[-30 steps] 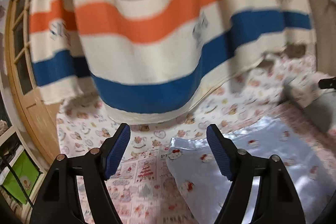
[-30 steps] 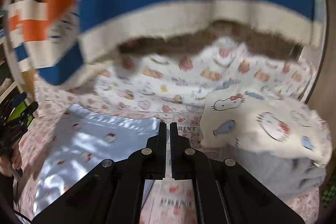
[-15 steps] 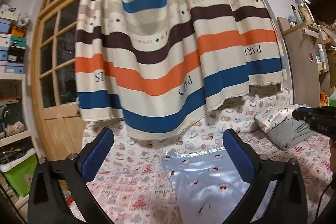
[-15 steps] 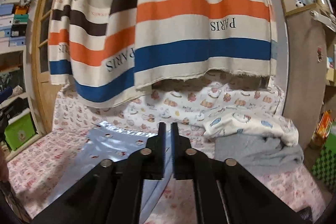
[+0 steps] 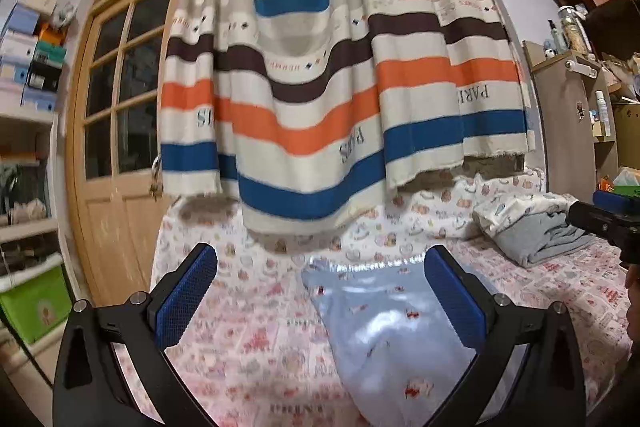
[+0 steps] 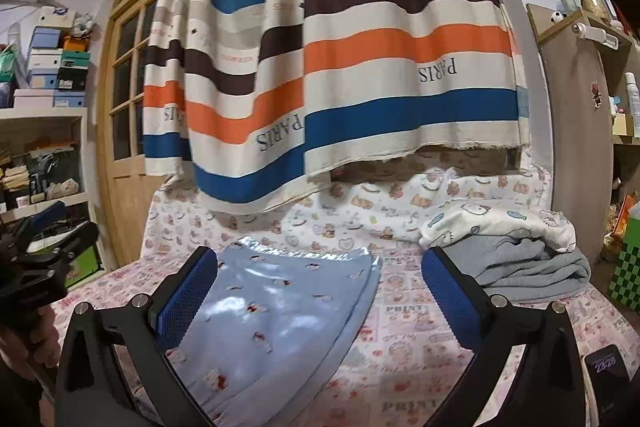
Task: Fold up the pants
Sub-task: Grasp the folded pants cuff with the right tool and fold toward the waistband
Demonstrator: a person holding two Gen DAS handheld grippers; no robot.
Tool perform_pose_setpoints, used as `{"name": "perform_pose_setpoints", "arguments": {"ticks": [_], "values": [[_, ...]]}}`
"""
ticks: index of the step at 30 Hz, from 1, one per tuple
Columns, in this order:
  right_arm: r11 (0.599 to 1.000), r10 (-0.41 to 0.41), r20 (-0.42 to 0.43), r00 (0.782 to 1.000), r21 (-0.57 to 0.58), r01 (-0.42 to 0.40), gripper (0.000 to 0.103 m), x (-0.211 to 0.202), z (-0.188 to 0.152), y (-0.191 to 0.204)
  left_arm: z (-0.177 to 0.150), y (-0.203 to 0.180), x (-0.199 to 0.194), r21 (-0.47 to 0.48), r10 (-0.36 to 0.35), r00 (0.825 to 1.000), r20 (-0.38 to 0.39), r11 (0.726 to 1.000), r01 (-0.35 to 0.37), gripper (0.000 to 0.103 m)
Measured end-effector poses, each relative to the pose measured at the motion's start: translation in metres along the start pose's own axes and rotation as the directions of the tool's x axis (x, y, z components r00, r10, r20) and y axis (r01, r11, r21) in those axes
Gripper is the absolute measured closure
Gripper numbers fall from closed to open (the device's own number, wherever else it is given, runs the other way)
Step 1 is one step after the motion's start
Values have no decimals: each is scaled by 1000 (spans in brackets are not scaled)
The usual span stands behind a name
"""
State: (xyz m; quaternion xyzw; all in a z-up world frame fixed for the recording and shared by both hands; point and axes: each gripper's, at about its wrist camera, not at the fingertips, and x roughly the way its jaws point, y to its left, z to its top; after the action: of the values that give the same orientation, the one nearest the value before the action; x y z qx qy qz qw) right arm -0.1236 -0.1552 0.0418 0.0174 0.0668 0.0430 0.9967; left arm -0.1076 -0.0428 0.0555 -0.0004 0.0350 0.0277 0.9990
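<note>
Shiny light-blue pants with small red prints lie flat on the bed, legs together; they also show in the right wrist view. My left gripper is open and empty, held above the bed at the pants' left side. My right gripper is open and empty, above the pants' right edge. Each gripper's body shows at the edge of the other's view, the right gripper and the left gripper.
The bed has a pink printed sheet. A striped curtain hangs behind it. A grey and white folded pile lies at the right. A wooden door and shelves stand left. A phone lies near right.
Both grippers have pulled back from the curtain, so more of the bed shows. The left jaws have opened wider. The right gripper has gone from shut to open.
</note>
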Motion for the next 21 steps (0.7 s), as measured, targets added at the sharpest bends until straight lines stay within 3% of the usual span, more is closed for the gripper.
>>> {"name": "perform_pose_setpoints", "arguments": {"ticks": [5,10,12,15,19,20,21], "values": [[1000,-25,68,997,2,25,1,-15,-25,17,-29,-2,-8,-42,63,998,-2,997,-63,0],[989,-120,60,991,-75,124,1,-22,-46,32,-45,0,-8,-46,40,997,-59,998,-43,0],[992,-106,19,994,-65,107,1,-26,-51,34,-51,0,-11,-49,39,997,-74,998,-42,0],[1000,-8,-102,995,-29,5,4,-20,-59,37,-60,-1,-13,-98,0,993,-117,995,-12,0],[997,72,-212,975,51,-63,40,-6,-76,37,-73,-9,-11,-116,-58,985,-164,992,39,2],[996,79,-235,969,66,-65,51,-2,-80,37,-75,-12,-11,-112,-75,982,-172,992,56,13],[994,88,-257,962,79,-70,56,2,-82,35,-78,-16,-10,-103,-93,978,-185,992,75,20]]}}
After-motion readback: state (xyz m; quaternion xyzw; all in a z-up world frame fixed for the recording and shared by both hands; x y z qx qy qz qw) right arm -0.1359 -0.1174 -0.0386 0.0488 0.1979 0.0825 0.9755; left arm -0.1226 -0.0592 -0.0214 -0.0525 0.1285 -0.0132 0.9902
